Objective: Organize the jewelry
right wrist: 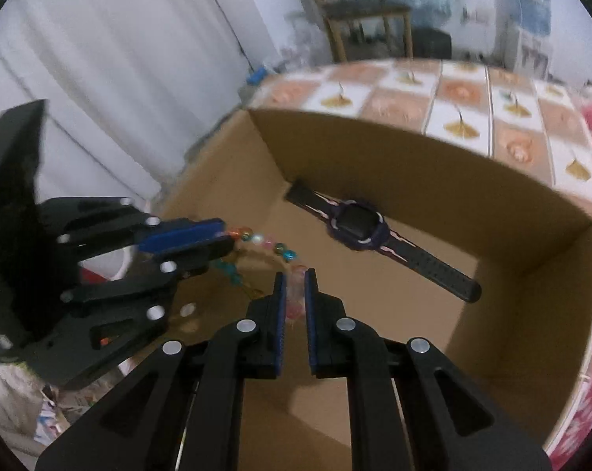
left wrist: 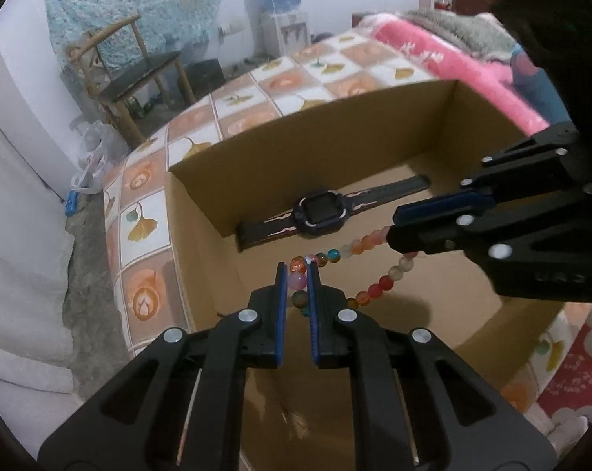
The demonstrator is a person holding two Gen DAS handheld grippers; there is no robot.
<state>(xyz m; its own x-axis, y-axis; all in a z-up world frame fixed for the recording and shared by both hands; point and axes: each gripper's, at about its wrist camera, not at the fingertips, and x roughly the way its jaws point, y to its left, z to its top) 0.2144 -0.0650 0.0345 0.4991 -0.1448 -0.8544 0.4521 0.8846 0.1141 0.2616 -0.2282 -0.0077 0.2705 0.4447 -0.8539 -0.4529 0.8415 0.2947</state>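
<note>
left wrist view: cardboard box (left wrist: 315,133) holds a watch (left wrist: 323,212) alone.

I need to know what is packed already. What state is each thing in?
bead bracelet: held stretched above the box, not set down
left gripper: shut on bead bracelet
right gripper: shut on bead bracelet
watch: lying flat in the box, strap open
cardboard box: open

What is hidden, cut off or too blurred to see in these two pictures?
- Colourful bead bracelet: right wrist view blurs it; both ends sit between gripper pads.
- Cardboard box: near wall covered by the left gripper and right gripper.
- Dark purple wristwatch: screen content unreadable.
</note>
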